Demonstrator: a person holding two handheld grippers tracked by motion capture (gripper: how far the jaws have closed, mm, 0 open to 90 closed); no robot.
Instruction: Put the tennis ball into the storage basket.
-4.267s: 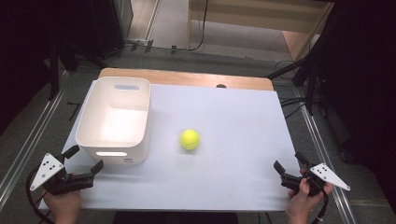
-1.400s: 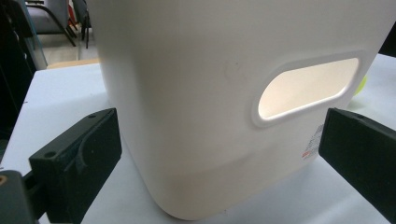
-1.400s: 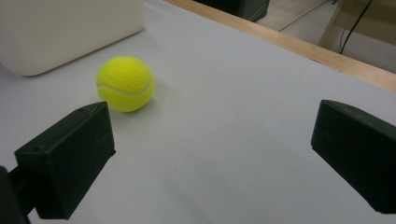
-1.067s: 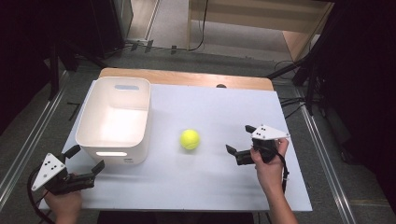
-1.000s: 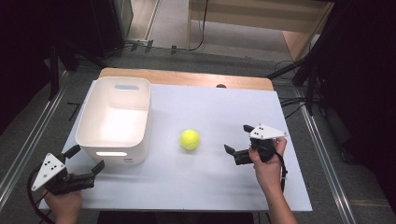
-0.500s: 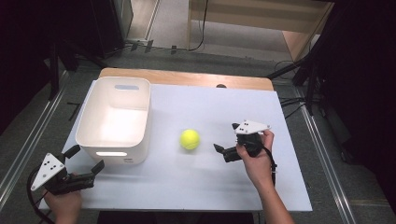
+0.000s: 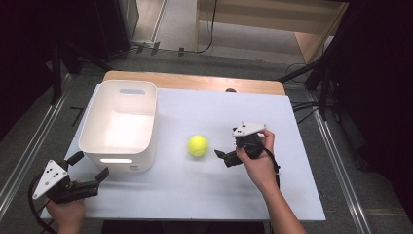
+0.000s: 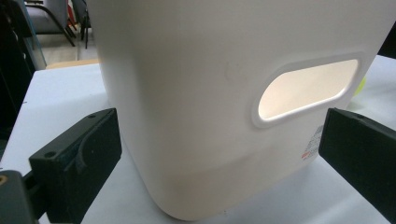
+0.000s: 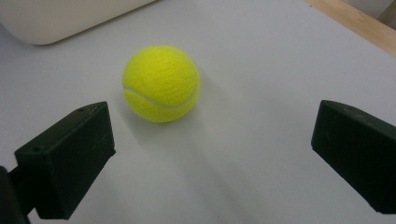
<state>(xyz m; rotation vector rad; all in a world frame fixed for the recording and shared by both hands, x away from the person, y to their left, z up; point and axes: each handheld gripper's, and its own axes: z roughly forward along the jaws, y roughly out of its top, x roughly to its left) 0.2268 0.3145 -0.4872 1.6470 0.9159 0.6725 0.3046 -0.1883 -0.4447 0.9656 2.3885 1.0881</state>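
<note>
A yellow-green tennis ball (image 7: 198, 145) lies on the white tabletop (image 7: 292, 195), to the right of an upright white bin (image 7: 119, 126). My right gripper (image 7: 223, 158) is open just right of the ball, jaws pointing at it. In the right gripper view the ball (image 9: 161, 83) rests slightly ahead of the wide-apart jaws of the gripper (image 9: 212, 156), nearer the left one, untouched. My left gripper (image 7: 90, 165) stands open at the table's front left corner. Through the left gripper view the bin's handle-slot wall (image 8: 233, 93) rises close beyond that gripper's (image 8: 219, 163) spread jaws.
A wooden strip (image 7: 195, 82) runs along the table's far edge. Dark frames, rails and cables surround the table on the floor. Bare white surface stretches in front of the ball and to the right of my right hand.
My right gripper has travelled from the front right corner leftward and forward until it sits beside the ball. The left gripper, ball and bin have stayed put.
</note>
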